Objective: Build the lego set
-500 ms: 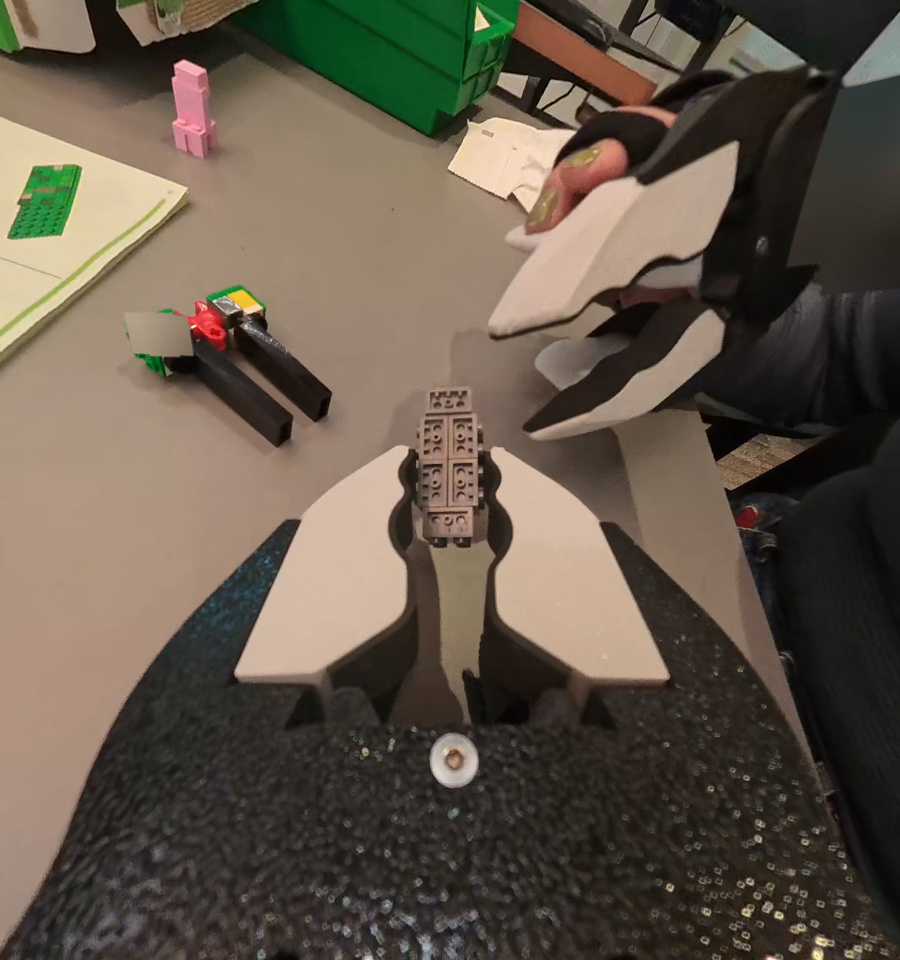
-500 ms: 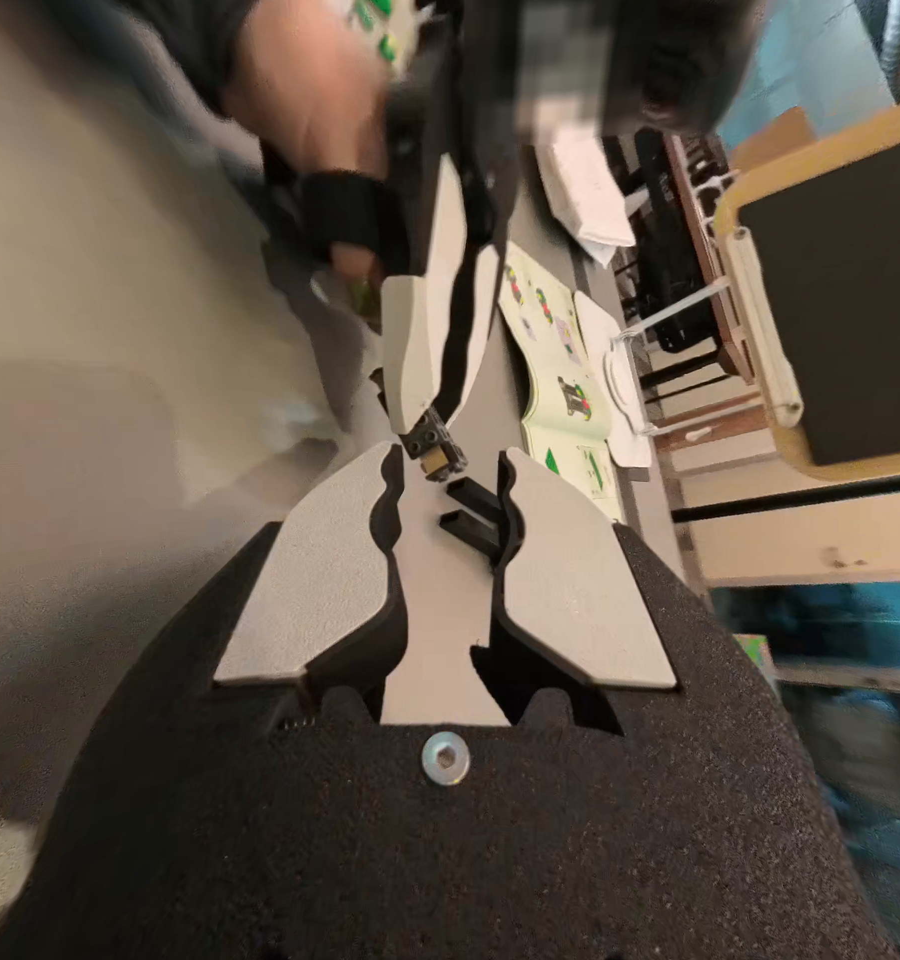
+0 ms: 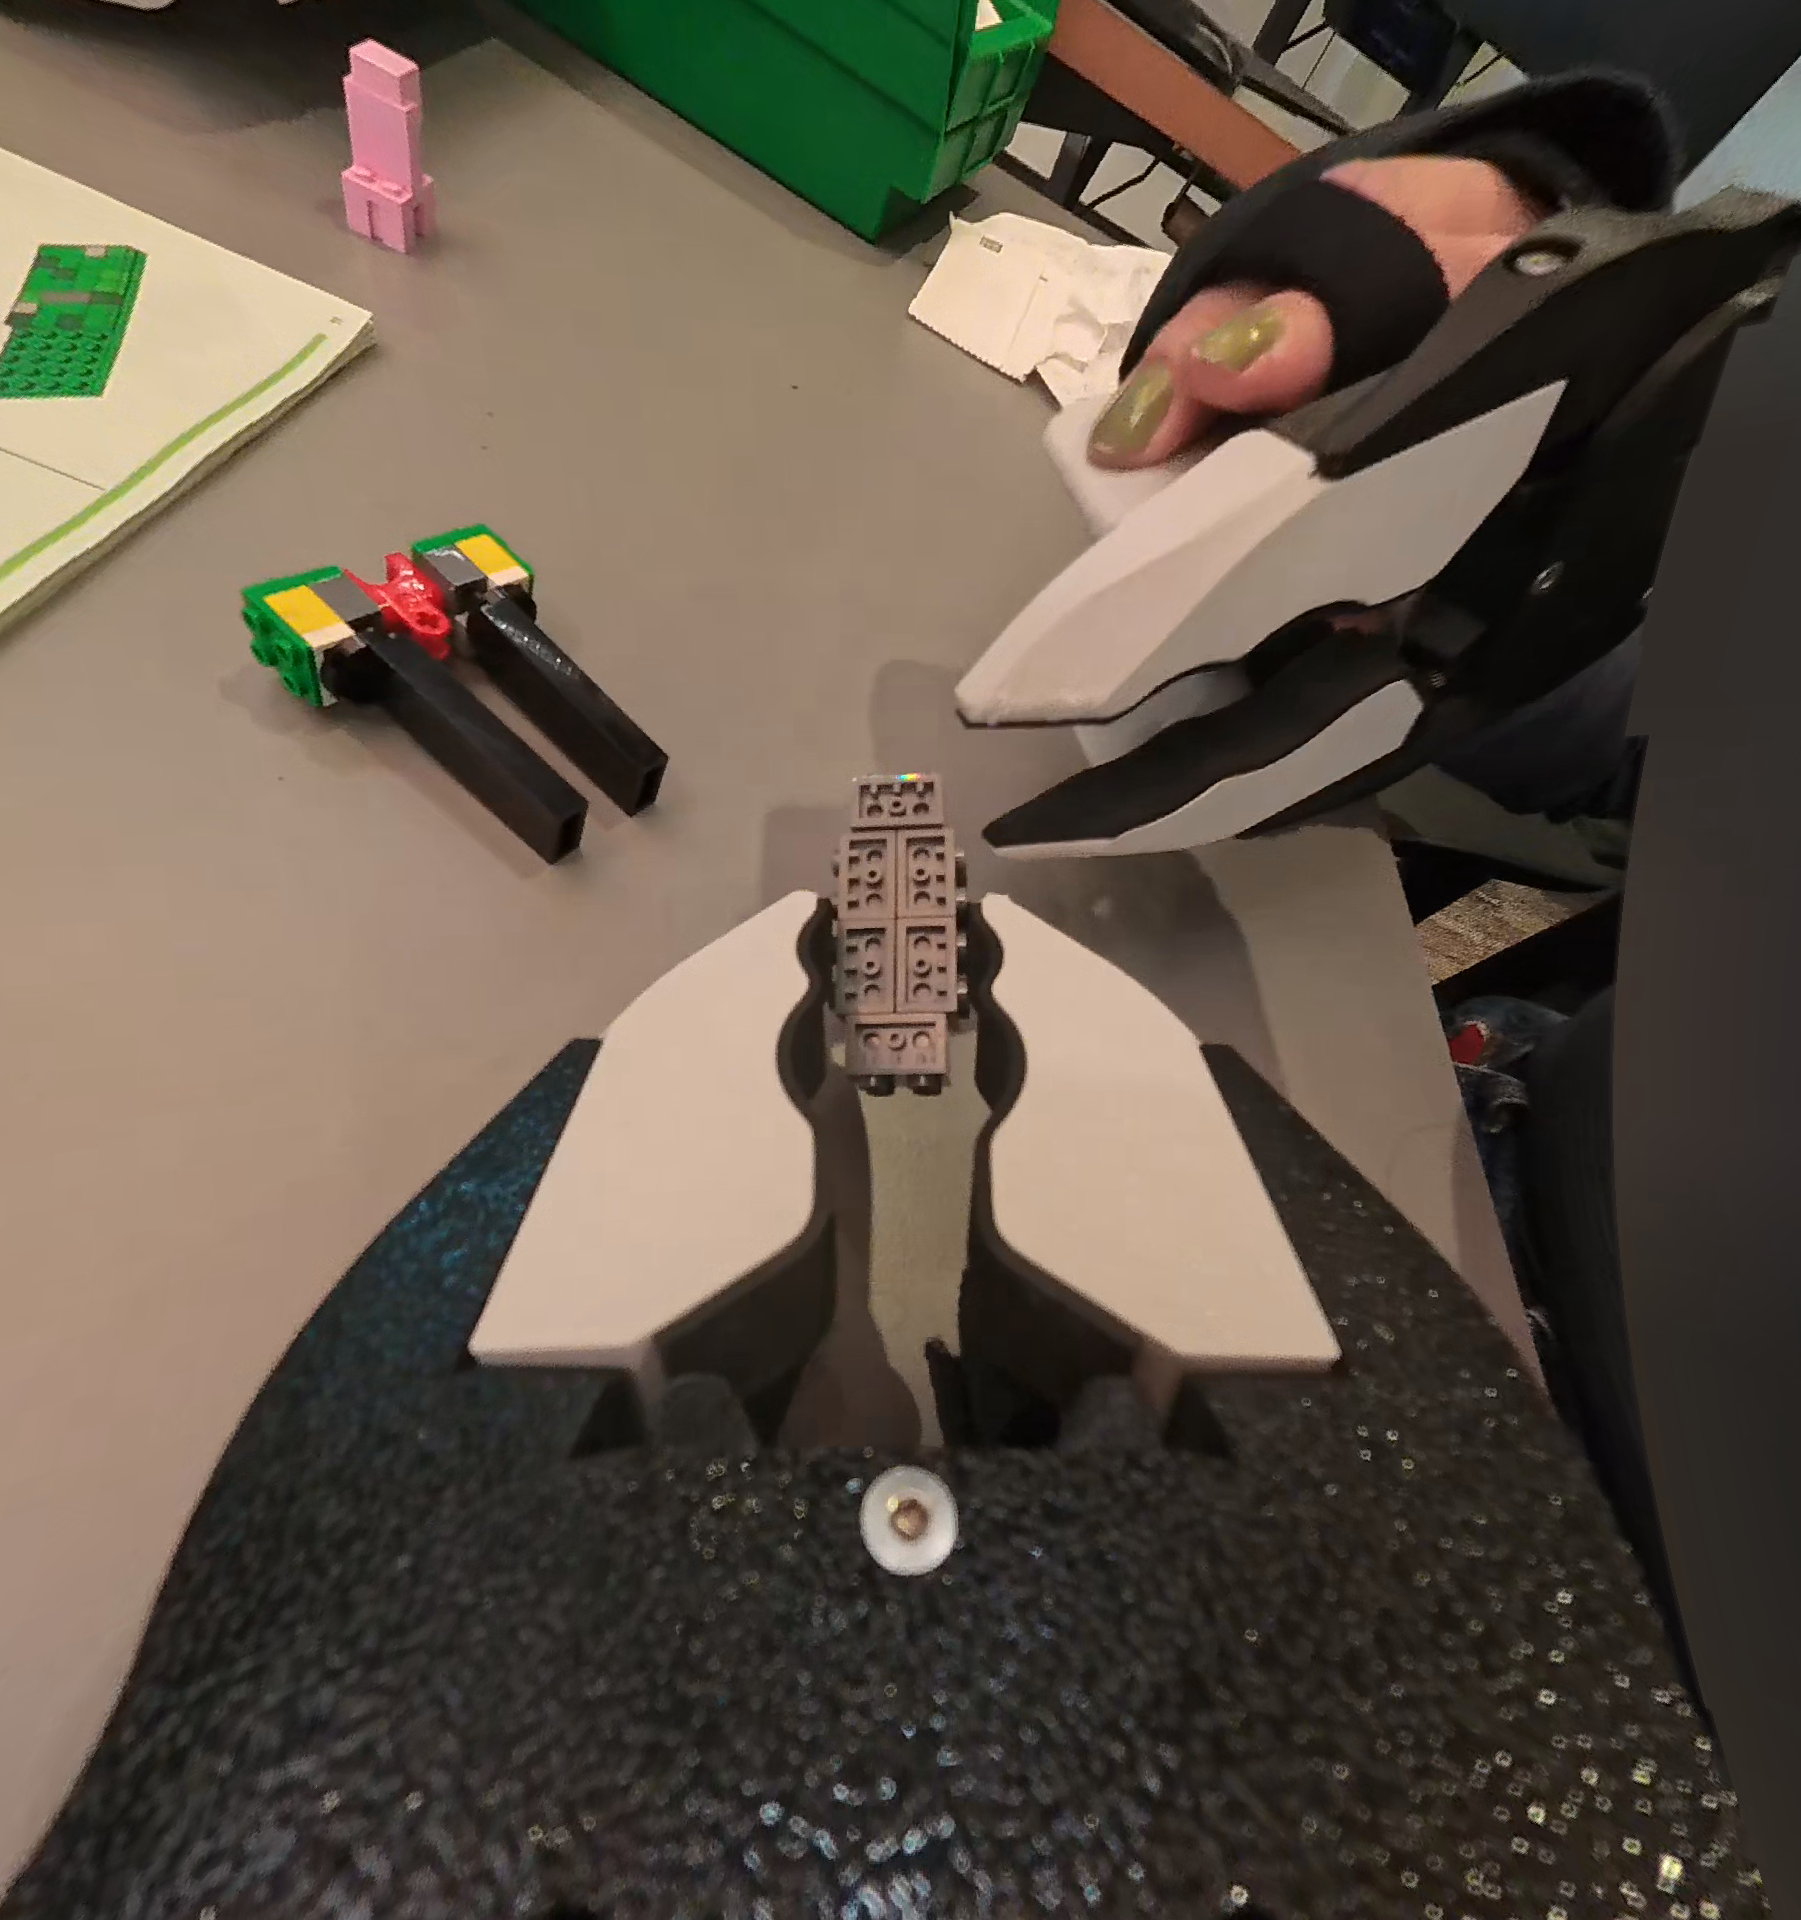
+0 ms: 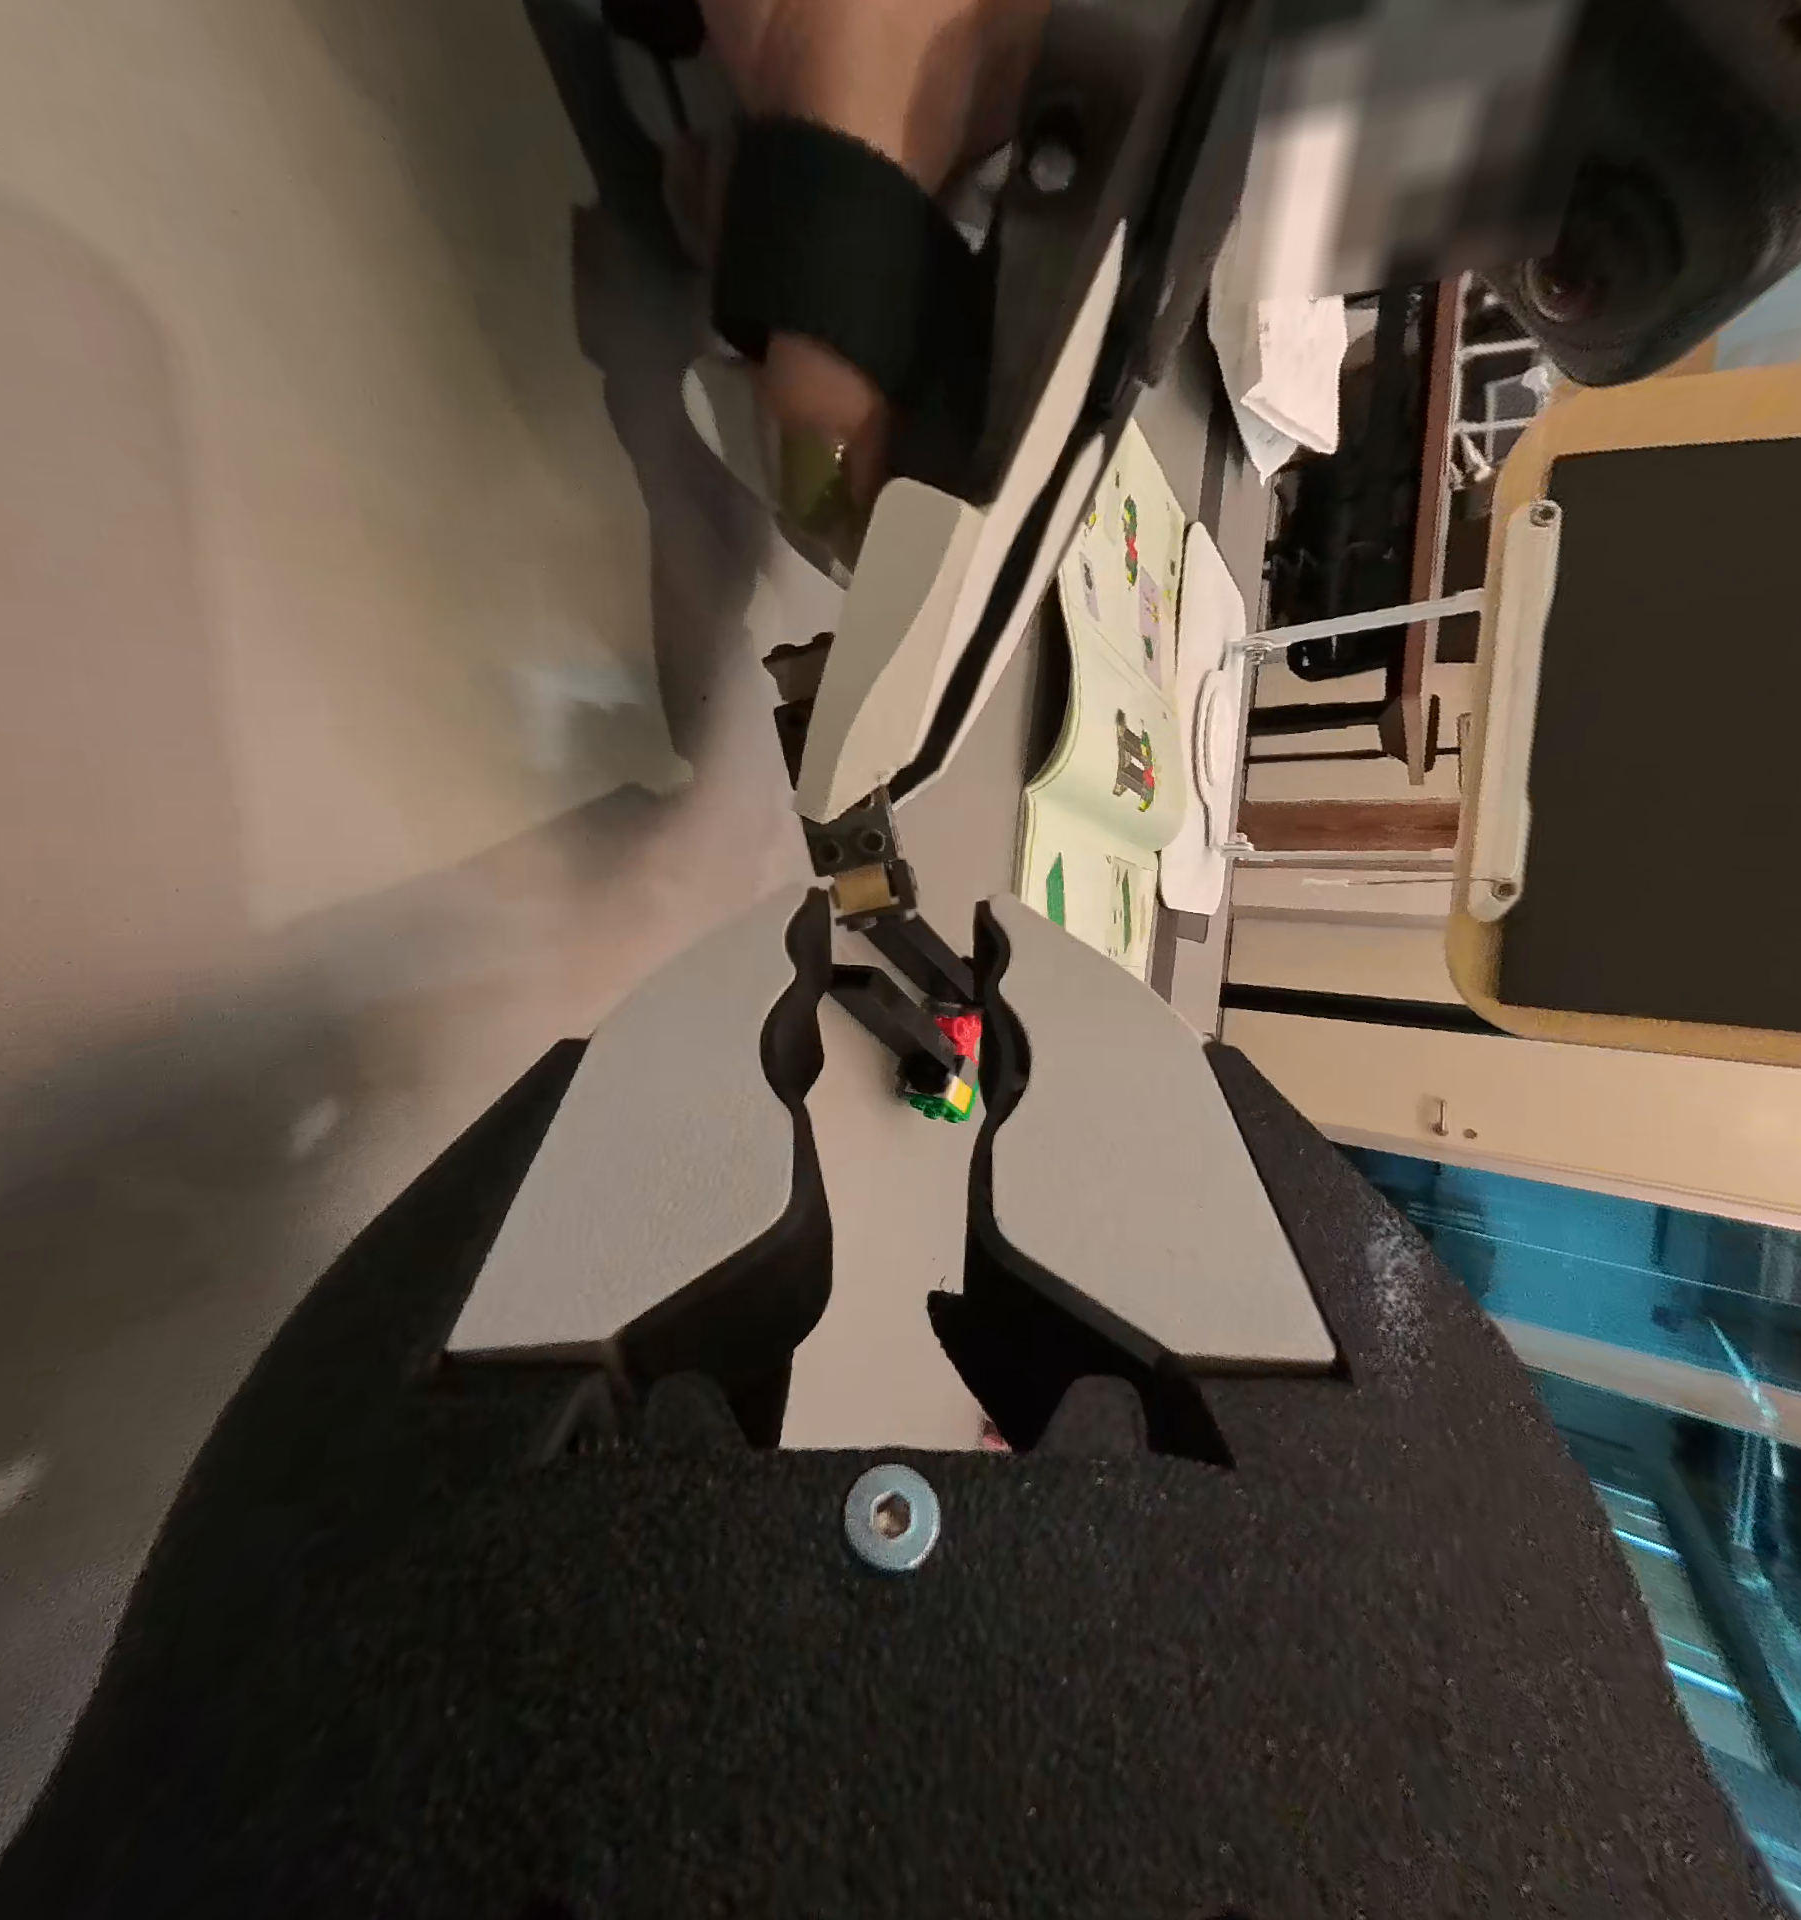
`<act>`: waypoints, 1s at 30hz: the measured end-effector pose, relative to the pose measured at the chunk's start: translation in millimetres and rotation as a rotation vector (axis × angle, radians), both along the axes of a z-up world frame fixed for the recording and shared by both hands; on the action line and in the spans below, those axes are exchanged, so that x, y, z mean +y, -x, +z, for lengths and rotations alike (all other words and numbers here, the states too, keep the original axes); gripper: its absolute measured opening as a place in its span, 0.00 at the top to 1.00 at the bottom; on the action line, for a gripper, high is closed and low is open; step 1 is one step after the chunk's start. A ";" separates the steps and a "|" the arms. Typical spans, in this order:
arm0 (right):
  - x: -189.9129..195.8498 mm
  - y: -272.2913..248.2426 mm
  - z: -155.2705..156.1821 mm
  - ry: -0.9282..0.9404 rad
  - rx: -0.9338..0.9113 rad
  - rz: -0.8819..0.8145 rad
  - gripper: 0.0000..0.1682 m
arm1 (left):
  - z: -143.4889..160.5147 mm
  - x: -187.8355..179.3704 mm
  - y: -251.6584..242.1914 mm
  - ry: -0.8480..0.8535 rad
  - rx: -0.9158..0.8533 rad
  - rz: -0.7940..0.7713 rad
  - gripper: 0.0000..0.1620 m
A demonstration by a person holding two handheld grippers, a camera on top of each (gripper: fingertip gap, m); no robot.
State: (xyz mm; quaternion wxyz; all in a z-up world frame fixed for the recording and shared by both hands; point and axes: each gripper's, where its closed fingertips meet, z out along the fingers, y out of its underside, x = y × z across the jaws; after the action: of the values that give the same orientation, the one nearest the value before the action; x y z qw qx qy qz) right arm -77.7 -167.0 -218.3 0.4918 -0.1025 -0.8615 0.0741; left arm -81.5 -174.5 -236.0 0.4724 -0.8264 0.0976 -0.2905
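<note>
I have the grey table [image 3: 667, 436] under both tools, with the instruction booklet [image 3: 117, 395] at the far left edge and green bins [image 3: 854, 94] behind. My right gripper [image 3: 979, 769] hangs just beside the work, jaws spread and empty. My left gripper [image 3: 898, 935] is pinching the grey block stack [image 3: 901, 914], studs sideways, raised off the table. The black-legged piece [image 3: 460, 675] with green, yellow and red ends lies apart on the table. I judge this a joining step: next I need the right gripper to fetch that piece and align studs squarely before pressing.
</note>
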 end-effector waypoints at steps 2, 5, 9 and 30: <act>-0.3 -0.1 -2.8 -0.021 -0.007 0.009 0.86 | -0.1 -0.1 -0.1 0.001 0.001 -0.001 0.85; -1.6 -0.6 -4.9 -0.045 -0.012 0.029 0.87 | -0.6 -0.2 -0.5 0.004 0.000 -0.003 0.85; -0.8 0.2 -7.7 -0.106 -0.010 0.040 0.87 | -1.2 -0.4 -1.1 0.007 0.004 -0.007 0.85; 0.2 0.5 -13.2 -0.214 0.007 0.073 0.91 | -3.1 -1.7 -4.3 0.018 0.013 -0.030 0.85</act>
State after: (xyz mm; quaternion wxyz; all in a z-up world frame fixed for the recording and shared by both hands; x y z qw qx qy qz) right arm -78.1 -166.7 -231.5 0.4997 -0.0179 -0.8660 0.0000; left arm -77.1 -176.1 -239.1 0.4600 -0.8307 0.1106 -0.2932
